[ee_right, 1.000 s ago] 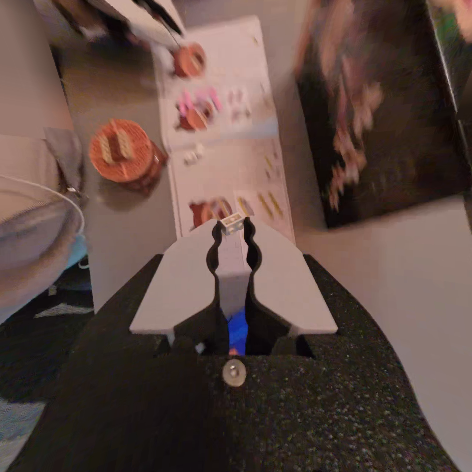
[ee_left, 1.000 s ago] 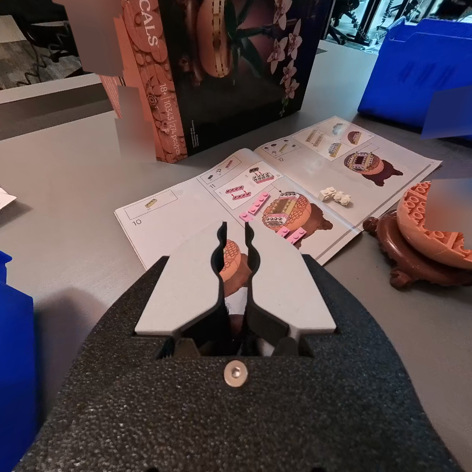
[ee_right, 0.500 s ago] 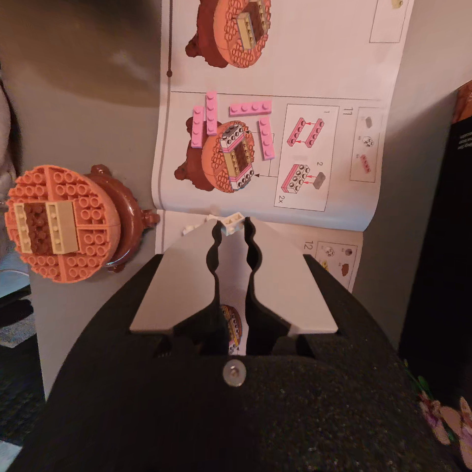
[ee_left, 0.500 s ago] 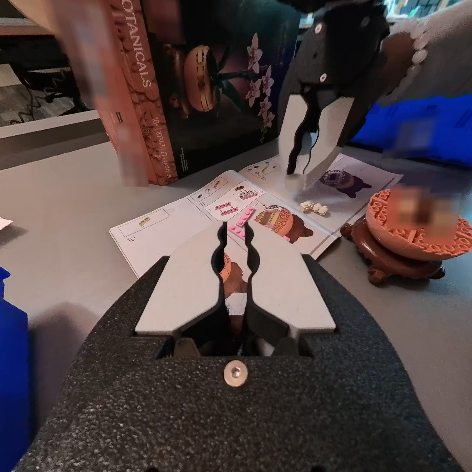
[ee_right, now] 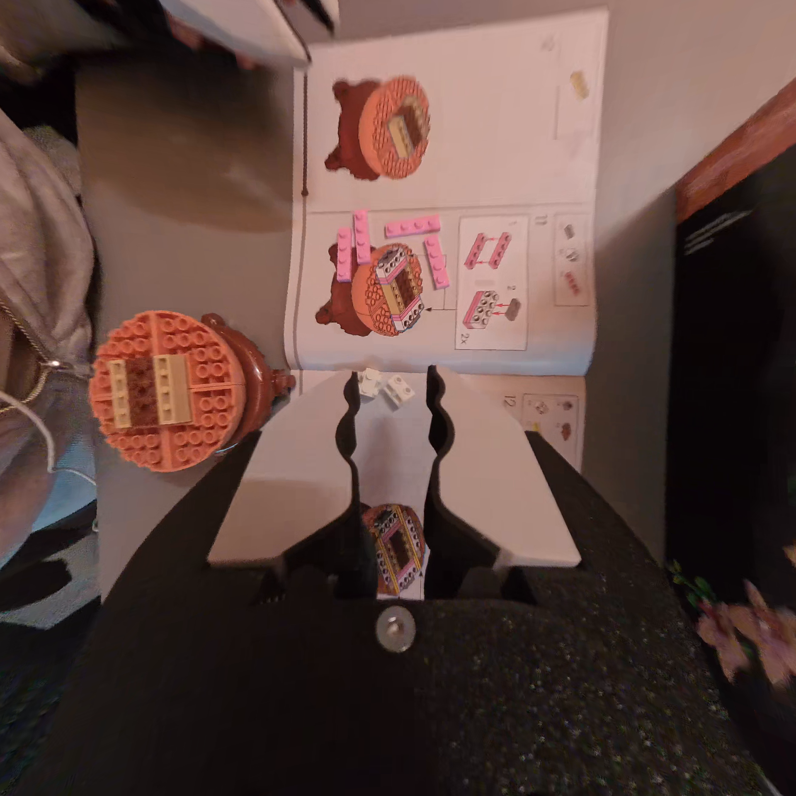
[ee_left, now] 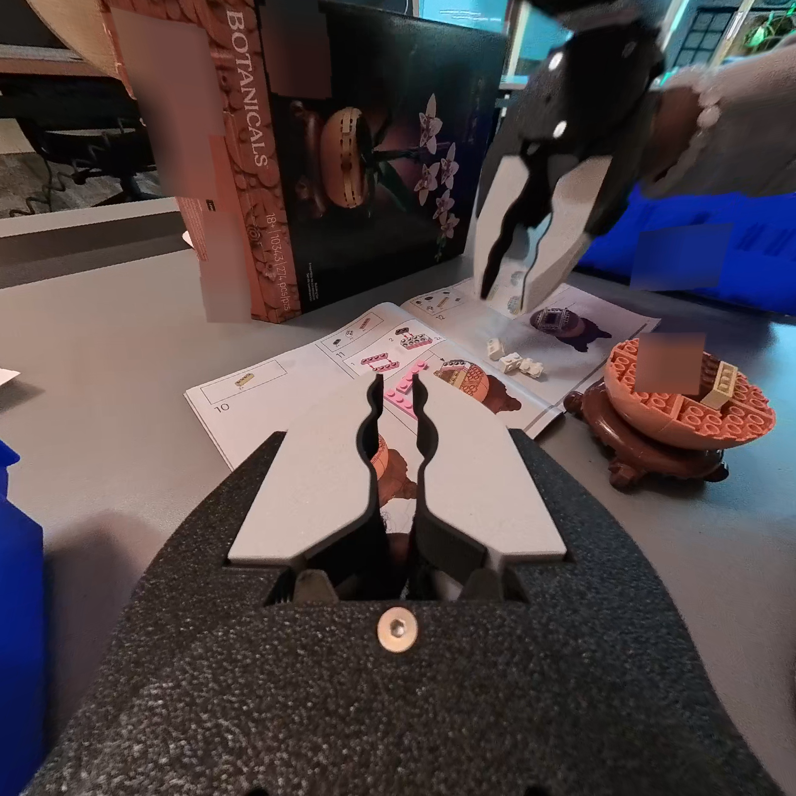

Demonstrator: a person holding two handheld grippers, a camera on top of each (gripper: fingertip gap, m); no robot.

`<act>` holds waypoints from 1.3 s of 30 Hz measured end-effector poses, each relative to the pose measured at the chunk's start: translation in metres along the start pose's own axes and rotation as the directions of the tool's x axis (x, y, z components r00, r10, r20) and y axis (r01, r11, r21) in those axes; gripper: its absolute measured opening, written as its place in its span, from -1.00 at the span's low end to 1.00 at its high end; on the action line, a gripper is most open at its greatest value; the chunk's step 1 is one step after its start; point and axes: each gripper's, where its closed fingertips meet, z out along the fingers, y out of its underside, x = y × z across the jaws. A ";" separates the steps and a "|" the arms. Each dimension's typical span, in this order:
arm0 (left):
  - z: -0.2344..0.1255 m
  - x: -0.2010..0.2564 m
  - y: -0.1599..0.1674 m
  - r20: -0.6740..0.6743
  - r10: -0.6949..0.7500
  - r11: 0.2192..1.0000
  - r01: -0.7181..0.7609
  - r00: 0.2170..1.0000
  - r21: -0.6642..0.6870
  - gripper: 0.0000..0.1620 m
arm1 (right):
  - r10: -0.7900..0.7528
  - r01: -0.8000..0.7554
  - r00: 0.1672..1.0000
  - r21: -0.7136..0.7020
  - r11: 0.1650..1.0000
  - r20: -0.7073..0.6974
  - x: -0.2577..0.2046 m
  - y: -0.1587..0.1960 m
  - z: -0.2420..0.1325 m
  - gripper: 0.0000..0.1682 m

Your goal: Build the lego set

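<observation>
The round salmon model on its brown stand (ee_left: 672, 426) (ee_right: 163, 392) carries two tan bricks and stands right of the open instruction booklet (ee_left: 275, 387) (ee_right: 495, 129). Small white bricks (ee_left: 512, 362) (ee_right: 398, 391) lie loose on the booklet. Several pink plates (ee_right: 413, 226) (ee_left: 405, 387) lie on the page beside them. My right gripper (ee_right: 392, 379) (ee_left: 504, 301) is open and empty, pointing down just above the white bricks. My left gripper (ee_left: 396, 379) is nearly closed with a narrow gap, empty, low over the near edge of the booklet.
The dark set box (ee_left: 366, 150) (ee_right: 732, 344) stands upright behind the booklet. A blue bin (ee_left: 689, 258) stands at the back right and another blue bin (ee_left: 13, 603) at the near left. A person's grey sleeve (ee_right: 34, 258) is next to the model. The tips of one gripper are about 12 cm away from the tips of the other.
My right gripper came down over the booklet, opened and let go of the white brick, which now lies beside the other white bricks. My left gripper kept its narrow gap.
</observation>
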 end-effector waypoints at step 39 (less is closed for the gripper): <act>0.008 -0.012 0.012 0.095 -0.013 0.995 0.022 0.995 -0.099 -0.86 | 0.541 -0.521 0.825 -0.595 0.612 -0.166 -0.006 0.303 -0.138 -0.66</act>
